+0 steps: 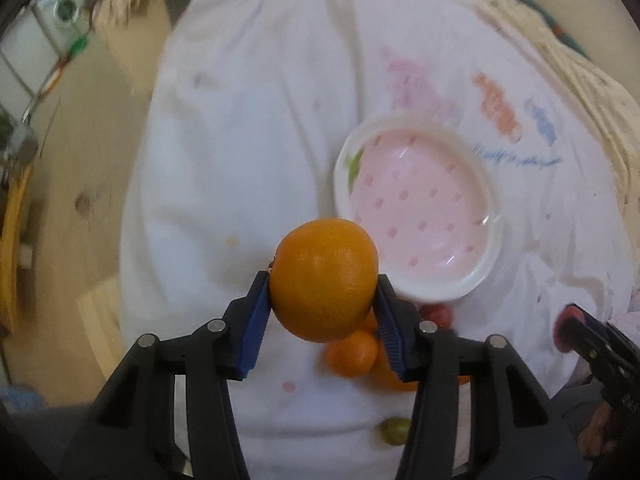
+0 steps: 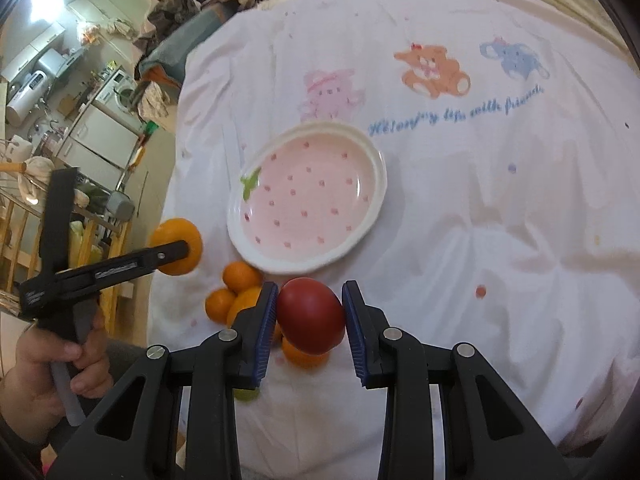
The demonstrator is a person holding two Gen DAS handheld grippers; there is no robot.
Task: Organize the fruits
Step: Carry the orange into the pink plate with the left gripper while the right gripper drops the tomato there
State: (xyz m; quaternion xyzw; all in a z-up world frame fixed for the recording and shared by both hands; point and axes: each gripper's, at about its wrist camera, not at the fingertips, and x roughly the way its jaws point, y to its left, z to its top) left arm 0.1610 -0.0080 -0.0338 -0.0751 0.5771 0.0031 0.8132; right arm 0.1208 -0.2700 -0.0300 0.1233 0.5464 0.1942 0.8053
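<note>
A: What is held, and where?

B: A large orange [image 1: 324, 280] is clamped between the pads of the left gripper [image 1: 323, 304], lifted just near of the strawberry plate [image 2: 376, 168], which is bare. The right gripper [image 2: 310, 316] is set around a red fruit [image 2: 311, 314]; its left pad touches, but a sliver of gap seems to show at the right pad, so a firm grip cannot be told.

A: What could go wrong?

B: The round orange could be squeezed out sideways. The small oranges [image 2: 236, 292] and a green fruit [image 1: 394, 430] piled under the red fruit could be knocked and rolled off the soft white cloth [image 2: 500, 240].

A: Any writing?

B: Blue script beside printed bears [image 2: 430, 66] is partly readable: "life with friends".
</note>
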